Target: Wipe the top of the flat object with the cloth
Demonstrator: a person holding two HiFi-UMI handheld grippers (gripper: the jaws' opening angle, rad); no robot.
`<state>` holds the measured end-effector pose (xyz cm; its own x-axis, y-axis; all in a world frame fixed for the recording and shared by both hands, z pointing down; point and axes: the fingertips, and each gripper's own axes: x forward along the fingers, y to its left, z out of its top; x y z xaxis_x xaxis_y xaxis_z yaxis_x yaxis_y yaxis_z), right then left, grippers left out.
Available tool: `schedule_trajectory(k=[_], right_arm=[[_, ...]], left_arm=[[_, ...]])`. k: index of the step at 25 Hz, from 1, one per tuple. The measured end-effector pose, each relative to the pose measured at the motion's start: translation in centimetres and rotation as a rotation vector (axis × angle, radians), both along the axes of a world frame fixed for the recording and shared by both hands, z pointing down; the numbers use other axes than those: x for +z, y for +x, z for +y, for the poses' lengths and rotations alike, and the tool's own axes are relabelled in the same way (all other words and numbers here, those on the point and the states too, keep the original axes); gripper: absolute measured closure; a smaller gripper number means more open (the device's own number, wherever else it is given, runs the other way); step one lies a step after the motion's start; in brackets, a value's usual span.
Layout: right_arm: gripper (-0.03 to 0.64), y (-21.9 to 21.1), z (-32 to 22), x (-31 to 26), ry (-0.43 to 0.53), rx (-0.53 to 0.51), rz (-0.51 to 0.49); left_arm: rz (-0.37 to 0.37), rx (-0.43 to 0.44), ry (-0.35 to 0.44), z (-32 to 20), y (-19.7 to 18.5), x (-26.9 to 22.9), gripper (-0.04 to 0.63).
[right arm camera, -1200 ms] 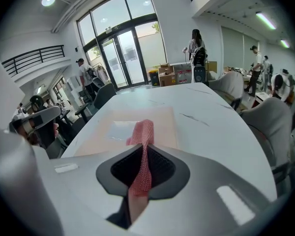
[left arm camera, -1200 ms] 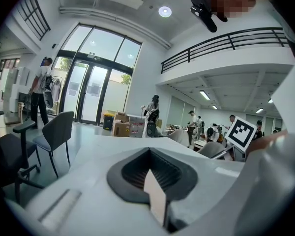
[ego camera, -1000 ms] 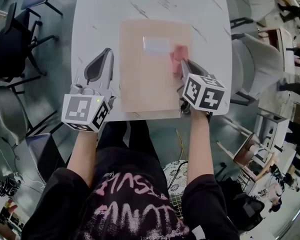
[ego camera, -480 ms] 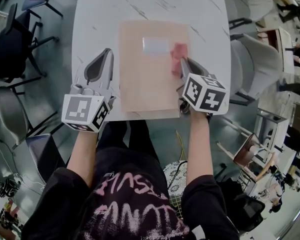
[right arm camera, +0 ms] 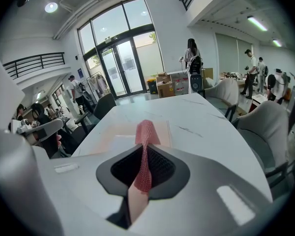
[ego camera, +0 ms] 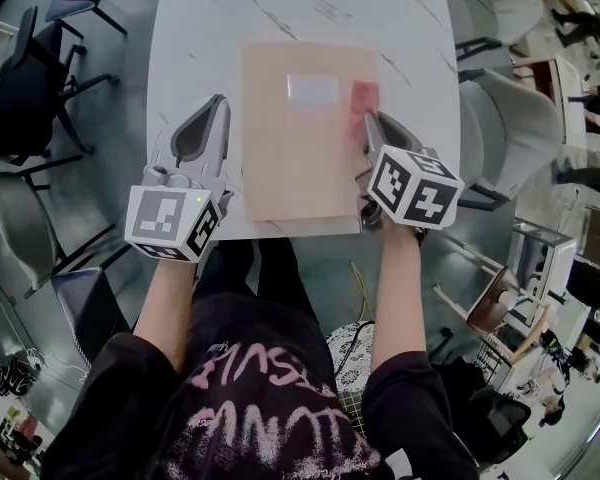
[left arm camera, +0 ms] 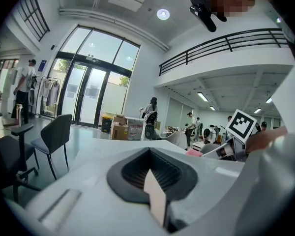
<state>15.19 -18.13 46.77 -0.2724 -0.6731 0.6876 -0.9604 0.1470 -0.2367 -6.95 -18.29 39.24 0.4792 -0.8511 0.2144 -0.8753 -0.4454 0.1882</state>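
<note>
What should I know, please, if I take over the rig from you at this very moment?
Left hand-held gripper: jaws shut, empty, over the table beside the flat object's left edge.
Right hand-held gripper: shut on the pink cloth, which trails forward from its jaws.
The tan flat object lies in the middle of the table; the cloth is on its far right part, next to the white label.
Done: cloth gripped and on the surface. How much is wiped does not show.
Left: probably sweep the cloth across the rest of the top.

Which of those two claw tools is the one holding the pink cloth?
The right gripper: its jaws pinch the pink cloth over the flat object. The left gripper is shut, empty.
</note>
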Motion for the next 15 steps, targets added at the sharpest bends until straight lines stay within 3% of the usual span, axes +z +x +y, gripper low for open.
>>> schedule_trajectory(k=[15], right_arm=[[0.568,-8.9,0.9,0.0,-0.012,-0.137,-0.073]], left_arm=[[0.000,-0.035,-0.001,0.9,-1.9,-0.1,0.594]])
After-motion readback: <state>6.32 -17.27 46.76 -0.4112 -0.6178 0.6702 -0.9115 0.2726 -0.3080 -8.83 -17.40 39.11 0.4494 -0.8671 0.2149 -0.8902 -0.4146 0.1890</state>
